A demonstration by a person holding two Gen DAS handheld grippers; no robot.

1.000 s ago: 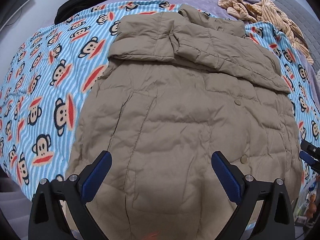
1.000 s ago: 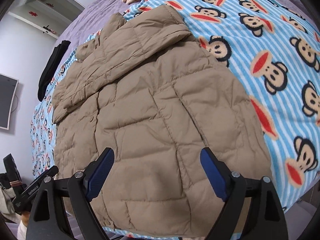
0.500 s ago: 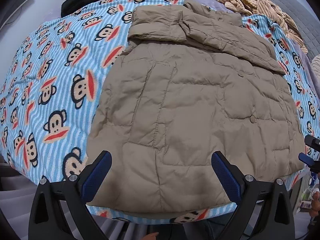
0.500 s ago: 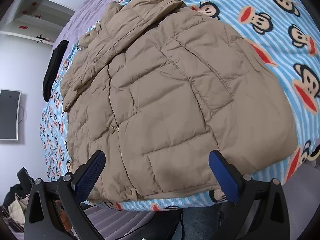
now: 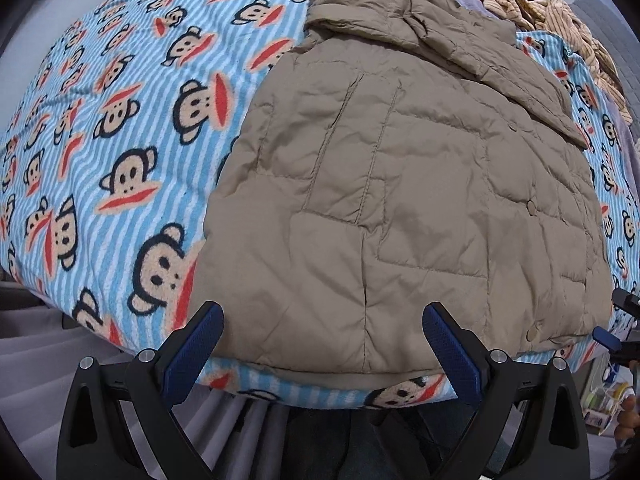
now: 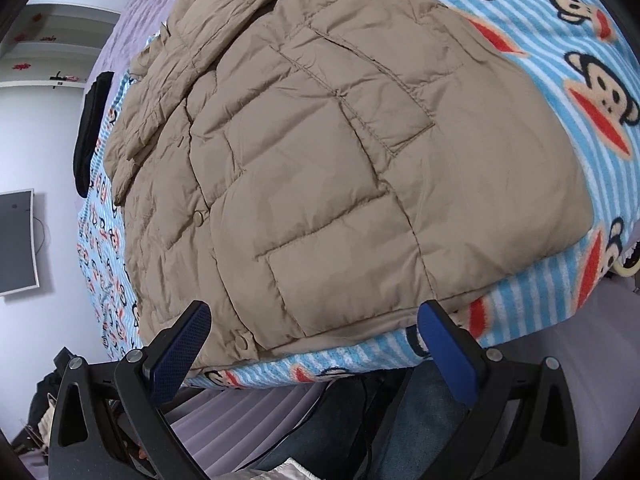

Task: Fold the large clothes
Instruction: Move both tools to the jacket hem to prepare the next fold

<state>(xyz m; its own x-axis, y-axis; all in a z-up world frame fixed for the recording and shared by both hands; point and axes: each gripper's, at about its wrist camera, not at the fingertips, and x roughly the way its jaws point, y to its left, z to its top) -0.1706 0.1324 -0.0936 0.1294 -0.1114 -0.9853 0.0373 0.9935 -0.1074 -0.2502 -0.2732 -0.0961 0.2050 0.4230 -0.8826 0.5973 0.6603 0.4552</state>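
Note:
A tan quilted puffer jacket (image 5: 400, 184) lies flat on a blue striped monkey-print blanket (image 5: 120, 140), its sleeves folded across the upper part and its hem at the near bed edge. The same jacket (image 6: 328, 168) fills the right wrist view. My left gripper (image 5: 322, 340) is open, its blue pads level with the hem's left half and nothing between them. My right gripper (image 6: 316, 332) is open too, level with the hem's right half. Part of the right gripper (image 5: 618, 324) shows at the right edge of the left wrist view.
A striped beige garment (image 5: 560, 12) lies at the far right of the bed. A black garment (image 6: 90, 136) rests on the blanket's far left edge. A dark screen (image 6: 16, 244) hangs on the wall. A person's legs in jeans (image 6: 412, 416) stand against the bed edge.
Both grippers have pulled back toward the near bed edge, from over the jacket's body to its hem. The jacket has not moved. Both stay open.

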